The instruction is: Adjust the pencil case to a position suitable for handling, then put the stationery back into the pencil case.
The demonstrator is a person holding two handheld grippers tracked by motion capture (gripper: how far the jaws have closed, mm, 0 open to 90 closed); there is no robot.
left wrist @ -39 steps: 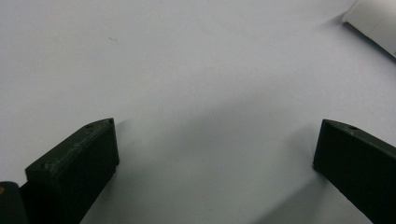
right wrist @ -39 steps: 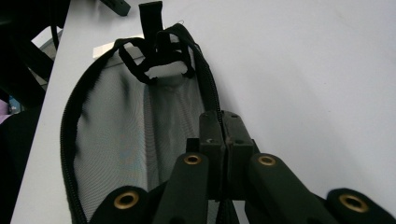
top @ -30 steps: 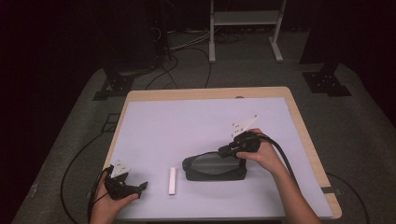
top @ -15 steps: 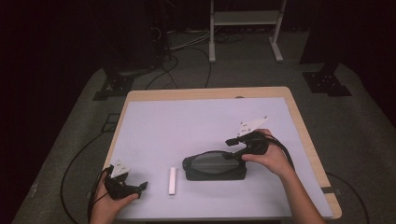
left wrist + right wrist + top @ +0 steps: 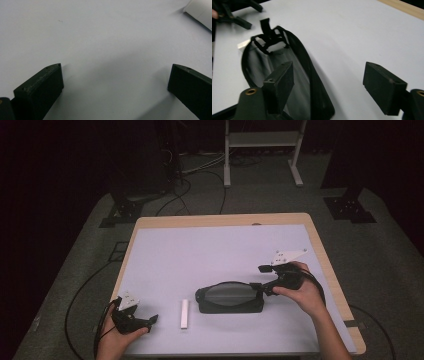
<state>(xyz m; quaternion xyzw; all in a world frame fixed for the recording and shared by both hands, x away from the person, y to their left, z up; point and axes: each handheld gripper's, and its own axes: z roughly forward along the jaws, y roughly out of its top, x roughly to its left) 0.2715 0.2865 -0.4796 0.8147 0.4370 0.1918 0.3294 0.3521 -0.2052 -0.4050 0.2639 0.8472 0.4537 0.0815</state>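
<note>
1. A black pouch (image 5: 230, 298) lies flat on the desk (image 5: 200, 250), near its front edge and right of centre, its mouth gaping in the right gripper view (image 5: 287, 75).
2. A white stick (image 5: 184, 313) lies just left of the pouch, apart from it.
3. The right tongs (image 5: 260, 277) sit at the pouch's right end. Their jaws have just been opening and now stand wide, with nothing pinched; one jaw hangs over the pouch's edge, the other over bare desk.
4. The left tongs (image 5: 150, 320) rest at the front left corner, jaws wide and empty over bare desk (image 5: 105, 37).
5. The step looks like a let-go of the pouch after placing or opening it.
6. Next, probably, the stick: the left tongs are nearest, and would need to close across its narrow width, then carry it to the pouch's mouth while the right steadies the rim.
</note>
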